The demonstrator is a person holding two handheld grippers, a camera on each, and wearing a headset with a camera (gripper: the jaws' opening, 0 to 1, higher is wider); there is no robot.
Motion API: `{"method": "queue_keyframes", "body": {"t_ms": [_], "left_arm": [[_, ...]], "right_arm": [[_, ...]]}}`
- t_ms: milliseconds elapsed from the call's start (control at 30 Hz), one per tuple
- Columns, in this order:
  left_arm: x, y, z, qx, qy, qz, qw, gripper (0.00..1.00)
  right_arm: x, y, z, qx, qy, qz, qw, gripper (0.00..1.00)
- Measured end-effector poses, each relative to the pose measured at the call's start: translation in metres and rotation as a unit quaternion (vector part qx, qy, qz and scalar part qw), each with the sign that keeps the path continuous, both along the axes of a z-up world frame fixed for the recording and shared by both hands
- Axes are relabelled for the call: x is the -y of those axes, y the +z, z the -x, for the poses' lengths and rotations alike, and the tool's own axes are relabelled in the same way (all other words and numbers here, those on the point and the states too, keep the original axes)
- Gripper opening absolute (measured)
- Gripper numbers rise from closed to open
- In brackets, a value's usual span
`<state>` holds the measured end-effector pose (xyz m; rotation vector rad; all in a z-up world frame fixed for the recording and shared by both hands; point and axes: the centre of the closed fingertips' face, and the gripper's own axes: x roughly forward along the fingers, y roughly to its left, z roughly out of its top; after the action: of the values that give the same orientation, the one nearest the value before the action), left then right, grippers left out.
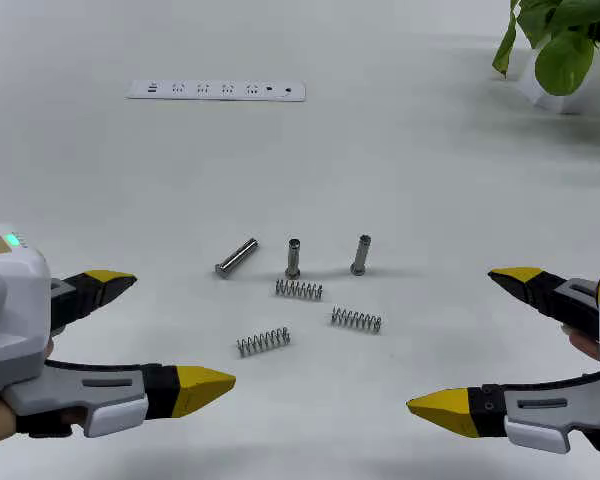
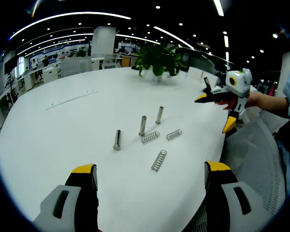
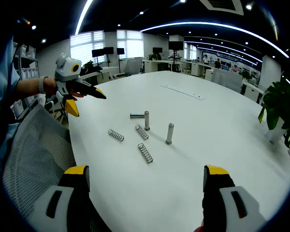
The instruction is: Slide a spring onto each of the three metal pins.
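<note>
Three metal pins sit mid-table: one lying pin (image 1: 236,257) at the left, an upright middle pin (image 1: 293,257) and an upright right pin (image 1: 360,254). Three loose springs lie flat in front of them: one (image 1: 299,290) by the middle pin, one (image 1: 356,319) to the right, one (image 1: 263,341) nearer me. My left gripper (image 1: 170,335) is open at the near left, apart from everything. My right gripper (image 1: 480,340) is open at the near right, holding nothing. The pins (image 2: 142,125) and springs (image 2: 158,160) lie ahead of the left jaws, and ahead of the right jaws as pins (image 3: 169,133) and springs (image 3: 145,152).
A white power strip (image 1: 217,90) lies at the far side of the white table (image 1: 430,170). A potted plant (image 1: 565,40) stands at the far right corner. A mesh chair (image 3: 29,150) stands beside the table edge.
</note>
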<state>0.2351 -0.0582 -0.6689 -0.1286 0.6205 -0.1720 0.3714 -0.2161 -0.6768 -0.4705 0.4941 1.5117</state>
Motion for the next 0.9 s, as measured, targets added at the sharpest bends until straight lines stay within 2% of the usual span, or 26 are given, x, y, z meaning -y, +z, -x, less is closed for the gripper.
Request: {"method": "queue_keyframes", "body": {"t_ms": [900], "left_arm": [[-0.0043,-0.0064,0.0024,-0.007,0.021,-0.001,0.9998,0.95]], "right_arm": [[0.0005,-0.0019,0.0023,0.002,0.002,0.002,1.0,0.99]]}}
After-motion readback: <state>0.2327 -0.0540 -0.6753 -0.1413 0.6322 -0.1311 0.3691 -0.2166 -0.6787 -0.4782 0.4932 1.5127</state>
